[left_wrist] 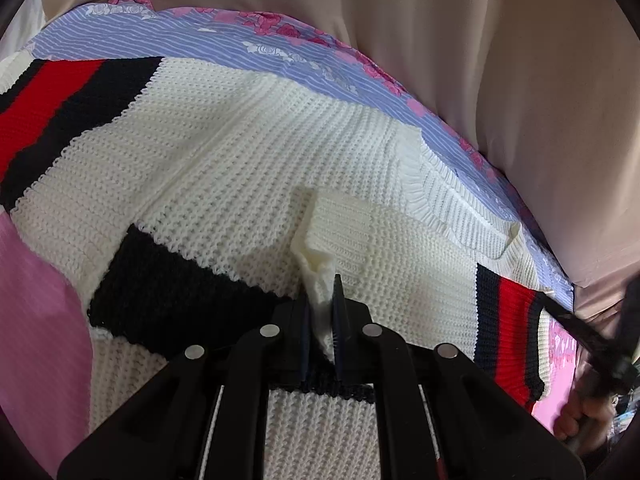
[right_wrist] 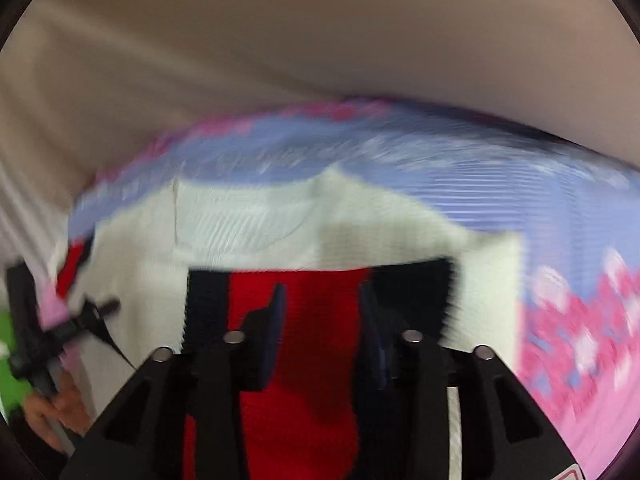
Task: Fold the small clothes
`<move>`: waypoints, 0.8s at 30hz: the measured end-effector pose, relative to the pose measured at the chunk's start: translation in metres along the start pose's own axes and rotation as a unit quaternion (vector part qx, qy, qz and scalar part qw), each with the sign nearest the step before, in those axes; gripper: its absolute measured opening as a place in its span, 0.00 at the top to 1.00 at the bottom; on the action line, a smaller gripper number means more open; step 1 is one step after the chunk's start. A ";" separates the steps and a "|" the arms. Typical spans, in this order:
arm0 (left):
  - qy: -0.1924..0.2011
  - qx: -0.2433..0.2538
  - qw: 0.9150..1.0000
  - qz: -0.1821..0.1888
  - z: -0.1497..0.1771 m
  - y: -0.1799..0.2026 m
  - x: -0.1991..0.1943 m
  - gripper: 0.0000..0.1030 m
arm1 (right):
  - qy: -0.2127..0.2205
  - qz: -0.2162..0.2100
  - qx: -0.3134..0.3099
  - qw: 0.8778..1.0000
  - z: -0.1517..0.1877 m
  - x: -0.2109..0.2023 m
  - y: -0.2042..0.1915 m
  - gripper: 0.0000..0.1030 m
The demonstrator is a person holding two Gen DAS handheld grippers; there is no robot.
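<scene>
A white knit sweater (left_wrist: 248, 152) with red and black stripes lies spread on a bed. In the left wrist view my left gripper (left_wrist: 322, 300) is shut on a pinched fold of its white knit, held just above the body. A striped sleeve end (left_wrist: 512, 328) lies at the right, with the right gripper's tool (left_wrist: 592, 344) beside it. In the blurred right wrist view my right gripper (right_wrist: 322, 304) is open over the sweater's red and black striped band (right_wrist: 304, 320). The left gripper's tool (right_wrist: 36, 332) and a hand show at the far left.
The sweater rests on a blue striped bedsheet with pink flowers (left_wrist: 224, 40), also in the right wrist view (right_wrist: 520, 200). Beige fabric (left_wrist: 500, 60) rises behind the bed. A pink patch of sheet (left_wrist: 36, 320) lies at the left.
</scene>
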State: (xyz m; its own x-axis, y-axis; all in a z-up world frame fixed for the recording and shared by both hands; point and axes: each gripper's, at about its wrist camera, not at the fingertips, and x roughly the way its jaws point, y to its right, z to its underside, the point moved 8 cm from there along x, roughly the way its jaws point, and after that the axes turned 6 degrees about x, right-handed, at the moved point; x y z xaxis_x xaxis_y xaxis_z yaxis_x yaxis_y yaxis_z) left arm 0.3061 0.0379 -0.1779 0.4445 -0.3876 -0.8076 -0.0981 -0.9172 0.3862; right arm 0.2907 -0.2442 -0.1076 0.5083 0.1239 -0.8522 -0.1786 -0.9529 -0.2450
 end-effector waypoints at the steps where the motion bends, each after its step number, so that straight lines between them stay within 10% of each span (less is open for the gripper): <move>1: -0.001 0.002 1.000 0.001 0.000 0.000 0.000 0.91 | -0.019 0.013 -0.040 0.999 0.002 0.017 -0.006 0.60; 4: -0.003 0.013 1.000 0.005 -0.001 0.000 0.000 0.91 | -0.008 0.027 -0.112 0.993 0.001 0.031 -0.015 0.60; 5: -0.003 0.016 1.000 0.007 -0.001 0.000 0.000 0.91 | -0.013 0.026 -0.113 0.993 -0.002 0.032 -0.015 0.68; 6: -0.003 0.018 1.000 0.009 -0.002 0.000 0.001 0.91 | -0.015 0.017 -0.110 0.994 -0.008 0.031 -0.011 0.98; 15: 0.007 0.010 1.000 0.015 0.002 -0.003 -0.001 0.91 | 0.012 0.009 0.001 1.000 -0.030 0.007 0.005 0.97; 24: 0.028 -0.072 0.996 0.053 -0.010 -0.038 -0.043 0.75 | 0.008 0.079 0.122 0.989 0.073 -0.038 0.052 0.90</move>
State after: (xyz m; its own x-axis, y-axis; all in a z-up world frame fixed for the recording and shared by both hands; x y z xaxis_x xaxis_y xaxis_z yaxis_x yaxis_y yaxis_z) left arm 0.2997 0.0905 -0.1535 0.4876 -0.4716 -0.7347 -0.0194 -0.8472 0.5309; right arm 0.2005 -0.2785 -0.1218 0.4706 -0.0269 -0.8819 -0.4537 -0.8647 -0.2157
